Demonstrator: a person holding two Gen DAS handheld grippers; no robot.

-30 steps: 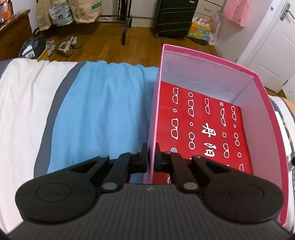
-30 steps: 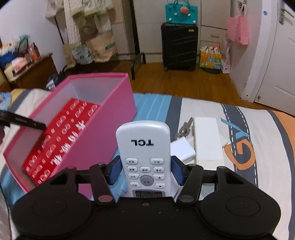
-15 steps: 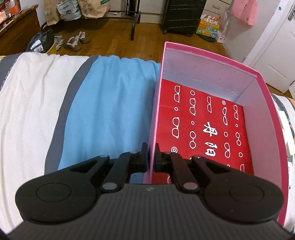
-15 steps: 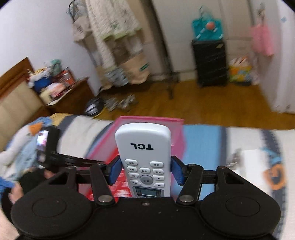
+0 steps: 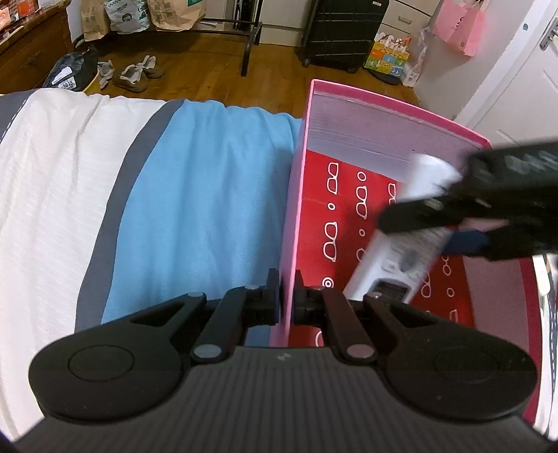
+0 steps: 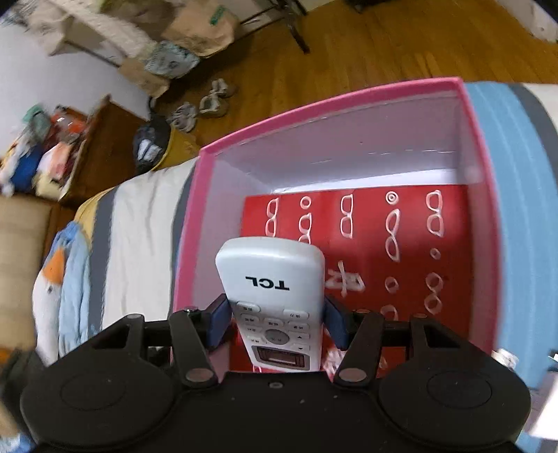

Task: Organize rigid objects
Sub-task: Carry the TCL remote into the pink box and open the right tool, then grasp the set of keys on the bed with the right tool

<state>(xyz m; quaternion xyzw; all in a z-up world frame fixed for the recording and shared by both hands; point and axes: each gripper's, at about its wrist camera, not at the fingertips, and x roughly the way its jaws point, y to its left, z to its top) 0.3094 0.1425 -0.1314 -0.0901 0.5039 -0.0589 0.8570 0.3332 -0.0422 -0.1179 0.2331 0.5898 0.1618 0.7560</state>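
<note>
A pink box [image 5: 293, 216] with a red patterned floor stands on the bed. My left gripper [image 5: 286, 299] is shut on its near left wall. My right gripper [image 6: 277, 322] is shut on a white TCL remote [image 6: 272, 278] and holds it over the inside of the pink box [image 6: 195, 223]. In the left wrist view the remote [image 5: 401, 251] shows blurred inside the box, pointing down at an angle, with the right gripper [image 5: 453, 223] reaching in from the right.
The bed has a blue blanket [image 5: 195, 209] and a white striped cover [image 5: 59, 181] left of the box. A stuffed duck toy [image 6: 52, 278] lies at the bed's left. Shoes [image 5: 136, 71], bags and a black suitcase [image 5: 345, 31] stand on the wooden floor beyond.
My right gripper has carried the remote from beside the box to over and into it, tilting downward. My left gripper has kept its hold on the box wall.
</note>
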